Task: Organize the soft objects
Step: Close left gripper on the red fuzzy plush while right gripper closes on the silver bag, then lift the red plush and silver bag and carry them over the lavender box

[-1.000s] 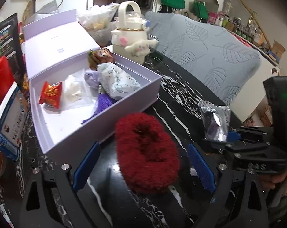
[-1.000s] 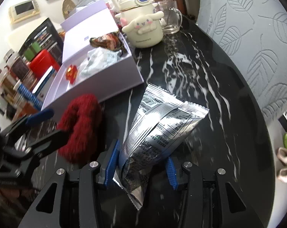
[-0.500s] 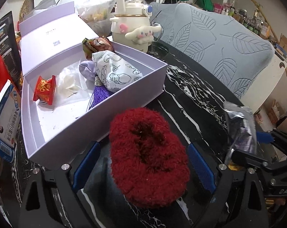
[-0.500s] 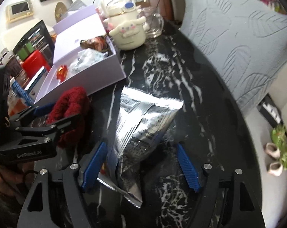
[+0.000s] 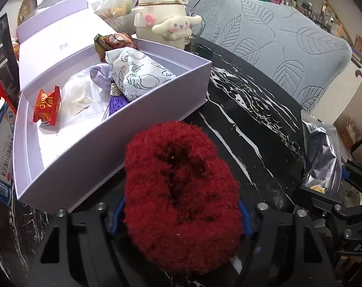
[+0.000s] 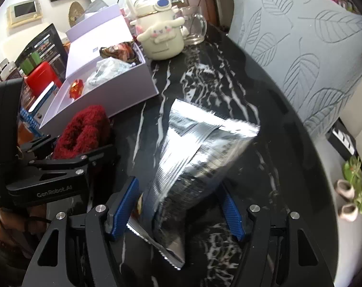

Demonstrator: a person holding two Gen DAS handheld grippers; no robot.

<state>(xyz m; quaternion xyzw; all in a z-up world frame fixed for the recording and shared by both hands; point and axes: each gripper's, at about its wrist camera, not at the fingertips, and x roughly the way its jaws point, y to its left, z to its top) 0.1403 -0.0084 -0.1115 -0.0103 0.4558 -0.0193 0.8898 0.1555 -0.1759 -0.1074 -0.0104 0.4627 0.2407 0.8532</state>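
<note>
My left gripper (image 5: 181,217) is shut on a fluffy dark red scrunchie (image 5: 181,191), held just in front of the open lilac box (image 5: 104,157). The box holds a patterned pouch (image 5: 137,76), a red candy packet (image 5: 48,106), a clear bag and a purple tassel. My right gripper (image 6: 176,205) is open around a silver foil snack bag (image 6: 192,167) that stands between its blue pads; the left pad touches it, the right pad is apart. The scrunchie (image 6: 82,131) and the left gripper (image 6: 61,167) also show in the right wrist view.
A cream cartoon kettle (image 5: 166,12) and a glass mug (image 6: 192,26) stand behind the box on the black marble table (image 5: 247,110). A grey leaf-pattern chair back (image 6: 300,35) lies to the right. Books and a red container (image 6: 42,76) crowd the left side.
My left gripper has closed on the red scrunchie and moved nearer the box. My right gripper opened half a second ago and has narrowed a little around the foil bag.
</note>
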